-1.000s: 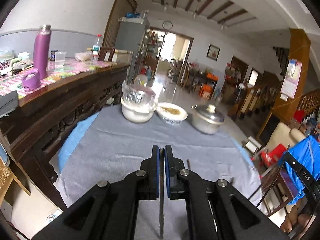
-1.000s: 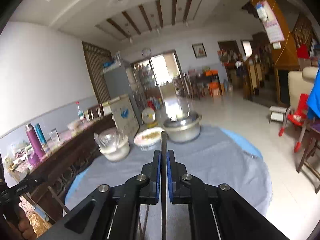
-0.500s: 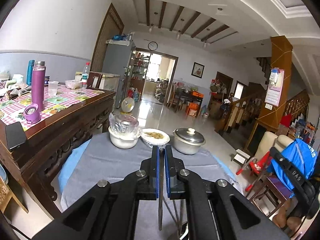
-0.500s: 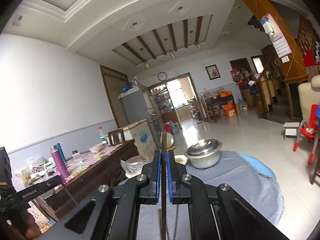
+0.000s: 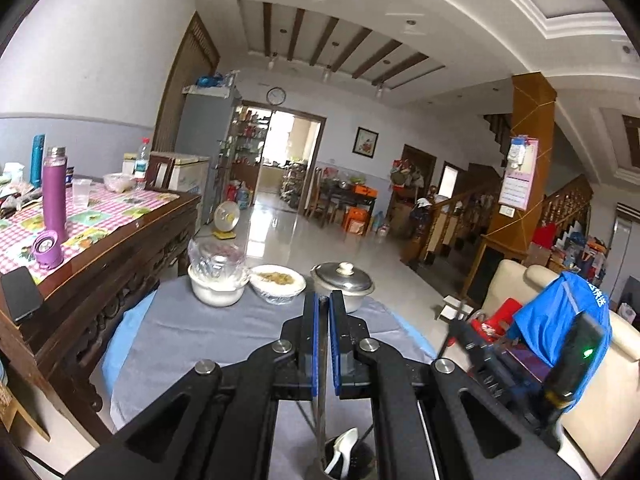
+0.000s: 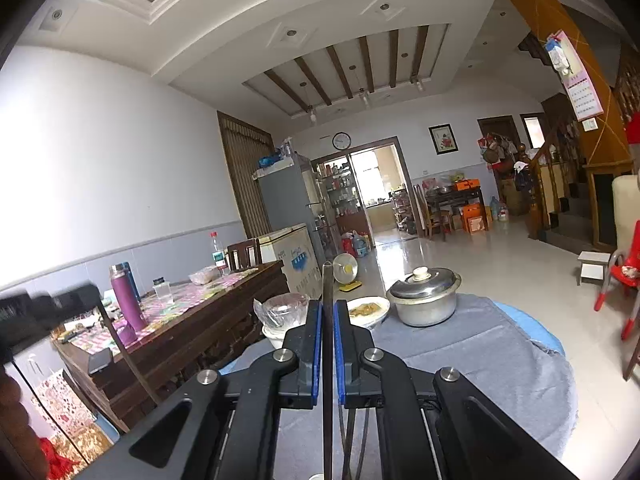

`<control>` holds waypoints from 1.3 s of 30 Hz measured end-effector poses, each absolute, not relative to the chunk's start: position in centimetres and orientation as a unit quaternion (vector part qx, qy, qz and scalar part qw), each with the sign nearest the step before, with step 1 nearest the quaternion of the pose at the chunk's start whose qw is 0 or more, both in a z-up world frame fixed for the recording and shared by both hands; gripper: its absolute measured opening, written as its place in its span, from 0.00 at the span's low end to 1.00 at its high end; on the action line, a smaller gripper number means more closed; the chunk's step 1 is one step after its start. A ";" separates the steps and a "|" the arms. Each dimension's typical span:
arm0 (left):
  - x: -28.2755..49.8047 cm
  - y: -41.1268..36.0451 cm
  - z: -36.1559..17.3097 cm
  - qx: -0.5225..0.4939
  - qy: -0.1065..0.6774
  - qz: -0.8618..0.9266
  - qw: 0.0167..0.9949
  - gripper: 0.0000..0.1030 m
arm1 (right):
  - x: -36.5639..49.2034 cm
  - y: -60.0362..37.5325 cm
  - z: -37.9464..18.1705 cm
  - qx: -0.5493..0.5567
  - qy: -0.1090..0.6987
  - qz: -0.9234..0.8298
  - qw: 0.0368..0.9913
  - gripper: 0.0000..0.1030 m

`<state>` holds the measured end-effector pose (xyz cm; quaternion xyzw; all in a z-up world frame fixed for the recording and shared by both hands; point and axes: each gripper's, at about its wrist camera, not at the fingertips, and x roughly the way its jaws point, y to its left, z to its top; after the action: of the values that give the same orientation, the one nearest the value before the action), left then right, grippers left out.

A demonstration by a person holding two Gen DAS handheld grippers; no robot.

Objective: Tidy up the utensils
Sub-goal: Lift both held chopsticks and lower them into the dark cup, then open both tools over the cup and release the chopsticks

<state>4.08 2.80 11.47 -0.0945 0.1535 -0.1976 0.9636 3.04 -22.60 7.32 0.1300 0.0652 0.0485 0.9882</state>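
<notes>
My left gripper point(image 5: 323, 300) is shut on a thin dark chopstick point(image 5: 320, 412) that hangs down between the blue pads. Its lower end reaches into a dark utensil holder point(image 5: 352, 460) at the bottom edge, which holds a white spoon point(image 5: 342, 450). My right gripper point(image 6: 328, 304) is shut on another thin dark chopstick point(image 6: 327, 360), held upright, its tip sticking up past the fingertips. More thin sticks point(image 6: 352, 436) show below it. The right gripper body point(image 5: 492, 372) shows at the right of the left wrist view.
A round table with a grey cloth point(image 5: 192, 344) carries a white bowl with plastic wrap point(image 5: 216, 288), a covered dish of food point(image 5: 278, 282) and a lidded steel pot point(image 5: 344, 280). A wooden side table point(image 5: 120, 236) stands on the left. A chair with blue cloth point(image 5: 560, 320) stands on the right.
Both grippers have tilted up and risen, so more ceiling shows. The left chopstick now hangs into the utensil holder, which has come into view at the bottom.
</notes>
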 end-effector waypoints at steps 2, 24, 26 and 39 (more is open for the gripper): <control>3.9 2.4 11.6 -0.094 0.153 -0.206 0.962 0.05 | 3.2 -22.4 6.9 0.125 0.071 0.049 0.988 0.06; 5.2 -1.6 8.3 -0.065 0.232 -0.234 0.942 0.05 | 2.0 -21.8 4.9 0.110 0.097 0.075 0.986 0.06; 5.3 -1.7 8.2 -0.064 0.237 -0.234 0.941 0.05 | 1.9 -21.7 4.9 0.110 0.098 0.077 0.986 0.06; 5.4 -1.4 7.7 -0.064 0.253 -0.230 0.937 0.05 | 1.8 -21.3 4.7 0.106 0.107 0.084 0.985 0.06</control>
<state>5.36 -1.43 7.74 -0.0642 0.2528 -0.2305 0.9375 1.75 -21.34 4.69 0.1055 0.1067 0.0842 0.9851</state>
